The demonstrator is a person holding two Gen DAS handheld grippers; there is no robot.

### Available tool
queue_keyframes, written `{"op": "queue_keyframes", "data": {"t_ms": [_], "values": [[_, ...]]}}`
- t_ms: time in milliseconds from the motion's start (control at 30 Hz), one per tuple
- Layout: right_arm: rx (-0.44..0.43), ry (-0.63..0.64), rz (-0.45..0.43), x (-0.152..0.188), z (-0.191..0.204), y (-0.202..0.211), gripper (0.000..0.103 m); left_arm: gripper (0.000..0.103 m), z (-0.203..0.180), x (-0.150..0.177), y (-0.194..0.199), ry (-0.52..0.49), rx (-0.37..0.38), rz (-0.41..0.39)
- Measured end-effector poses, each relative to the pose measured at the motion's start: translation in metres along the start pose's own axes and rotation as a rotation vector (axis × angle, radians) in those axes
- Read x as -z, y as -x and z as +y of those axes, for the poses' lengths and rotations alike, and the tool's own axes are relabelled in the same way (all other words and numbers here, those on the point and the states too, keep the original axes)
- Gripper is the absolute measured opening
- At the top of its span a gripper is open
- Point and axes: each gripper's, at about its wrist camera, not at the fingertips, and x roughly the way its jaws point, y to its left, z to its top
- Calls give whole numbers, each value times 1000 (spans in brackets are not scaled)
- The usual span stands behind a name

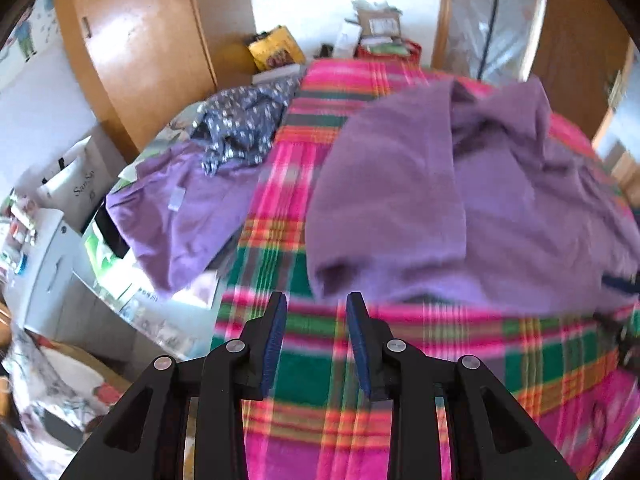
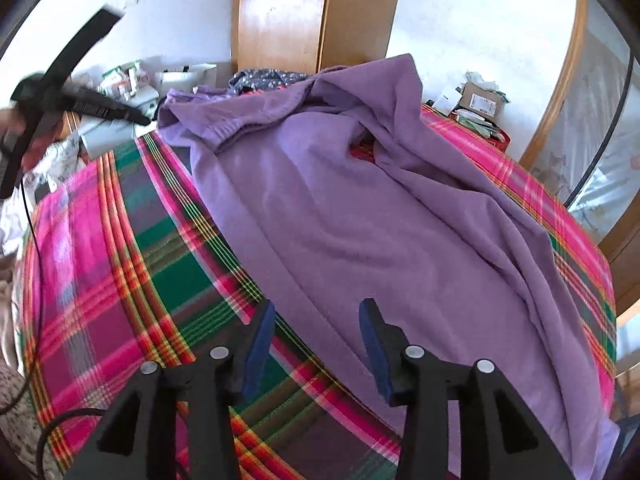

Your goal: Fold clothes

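A large purple sweatshirt point(image 1: 460, 200) point(image 2: 360, 220) lies rumpled on a pink, green and orange plaid blanket point(image 1: 304, 380) point(image 2: 120, 260). My left gripper point(image 1: 316, 300) is open just short of the garment's near edge, with nothing between its blue pads. My right gripper point(image 2: 316, 308) is also open, hovering over the garment's lower left edge where it meets the blanket. In the right wrist view the other gripper point(image 2: 60, 92) shows at the upper left, held by a hand above the blanket's far side.
A second purple garment point(image 1: 180, 208) and a dark patterned cloth point(image 1: 244, 124) lie left of the blanket. Wooden wardrobe doors point(image 1: 136, 48) stand behind. Boxes and clutter point(image 1: 372, 28) sit at the far end. White furniture point(image 1: 52, 256) lies at the left.
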Motion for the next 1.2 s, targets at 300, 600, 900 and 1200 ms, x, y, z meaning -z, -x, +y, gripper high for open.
{"op": "queue_keyframes", "data": {"t_ms": [300,600,900,1200], "values": [[-22,72,19,2,7,-10,45,32,-4,-4,-24,-51,-17,32],[-59,38,15,3,0,-11,11,32,-5,-17,-42,-63,-36,45],[-99,-18,6,6,-10,-3,5,32,-11,-20,-45,-93,-44,19],[-96,-47,5,6,-15,14,5,32,-60,-3,-28,-402,-141,-131]]}}
